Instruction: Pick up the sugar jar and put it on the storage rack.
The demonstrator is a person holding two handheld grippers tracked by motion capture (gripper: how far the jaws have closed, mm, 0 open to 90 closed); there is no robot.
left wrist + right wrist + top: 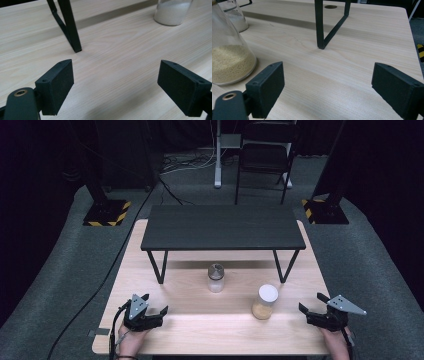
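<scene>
Jars were what the two grippers sat nearest to, and both stood on the light wooden table [215, 325], which took up most of the scene. Across its far half stood a black shelf [223, 227] on thin angled legs. Just in front of that shelf, near the middle of the table, stood the small jar [216, 278] with a grey metal lid and white powder inside. Nearer and to its right stood the wider jar [264, 301] with a white lid, its lower part filled with yellowish grains.

At the near left edge the left gripper [155, 306] rested in a hand, its jaws spread wide over bare wood with nothing between them; the small jar lay well off to its far right. At the near right edge the right gripper [312, 303] was likewise held with its jaws spread and empty, and the grain jar stood close by on its left, apart from the nearer pad.
</scene>
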